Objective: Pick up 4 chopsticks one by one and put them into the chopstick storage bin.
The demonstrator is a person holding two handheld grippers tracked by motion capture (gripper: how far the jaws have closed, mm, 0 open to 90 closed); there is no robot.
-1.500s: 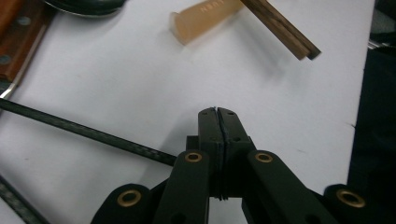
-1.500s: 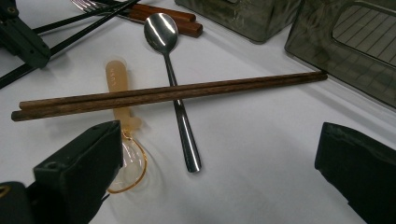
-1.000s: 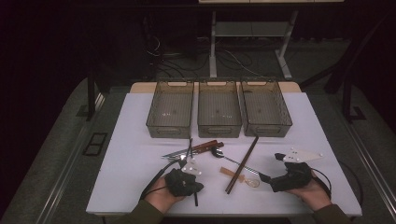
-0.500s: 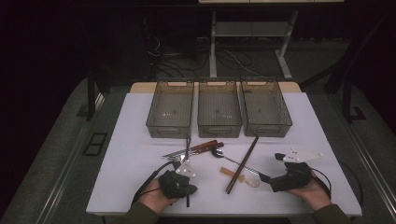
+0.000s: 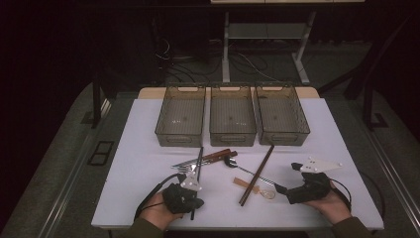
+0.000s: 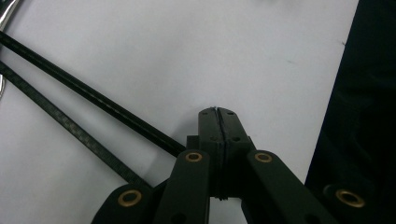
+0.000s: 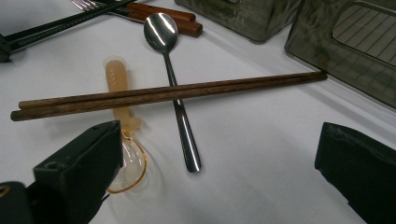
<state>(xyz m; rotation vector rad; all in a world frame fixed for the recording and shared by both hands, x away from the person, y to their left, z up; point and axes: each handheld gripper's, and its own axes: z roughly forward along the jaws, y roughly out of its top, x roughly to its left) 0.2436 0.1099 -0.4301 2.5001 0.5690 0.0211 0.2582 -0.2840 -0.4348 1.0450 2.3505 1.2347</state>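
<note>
My left gripper [image 5: 195, 202] rests low on the white table [image 5: 148, 134] near its front edge, held in a hand. In the left gripper view its jaws [image 6: 218, 113] are shut with nothing between the pads. A pair of black chopsticks [image 6: 84, 93] runs beside and under it. My right gripper [image 5: 288, 177] stands open at the front right. Between its jaws [image 7: 217, 140] I see a metal spoon [image 7: 180, 116], a pair of brown chopsticks [image 7: 168, 93] lying across it, and a clear amber spoon [image 7: 122, 140].
Three see-through bins [image 5: 232, 116] stand side by side at the back of the table. A fork and a knife with wooden handles [image 5: 214, 156] lie just before them beside the black chopsticks [image 5: 198, 161]. The table's front edge [image 6: 334, 93] is close to my left gripper.
My left gripper has shifted slightly to the left, staying shut. The right gripper and the utensils have kept still.
</note>
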